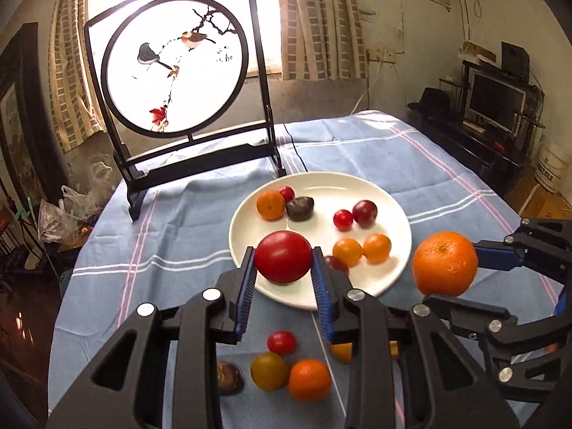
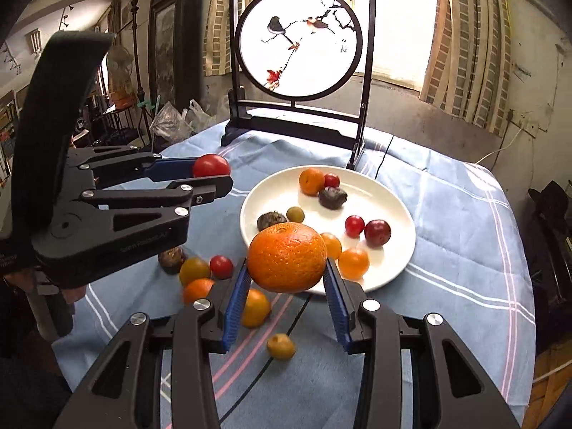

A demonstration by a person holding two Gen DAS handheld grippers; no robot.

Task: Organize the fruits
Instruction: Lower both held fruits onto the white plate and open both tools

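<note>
**Over the table, both tools carry fruit toward the plate**

On the table (image 1: 200,221), under a blue checked cloth, the white plate (image 1: 357,186) sits in the middle as the collecting spot: small tomatoes, little oranges and a dark chestnut-like piece already lie in it, so the sorting looks well under way. Loose fruit lies on the cloth at about 7 o'clock from the plate, seemingly waiting its turn.

The orange (image 2: 287,258) is the largest piece. The right tool (image 2: 287,279) clamps it between its blue pads, above the plate's near rim at 6 o'clock, probably so it can be lowered in without knocking the small fruit.

The red tomato (image 1: 283,256) is pinched by the left tool (image 1: 284,268), jaws narrow and pressed on both sides, above the plate's rim at about 7 o'clock.

Both tools point forward and downward, side by side, left tool at the right tool's 9 o'clock, well clear of the cloth.
</note>
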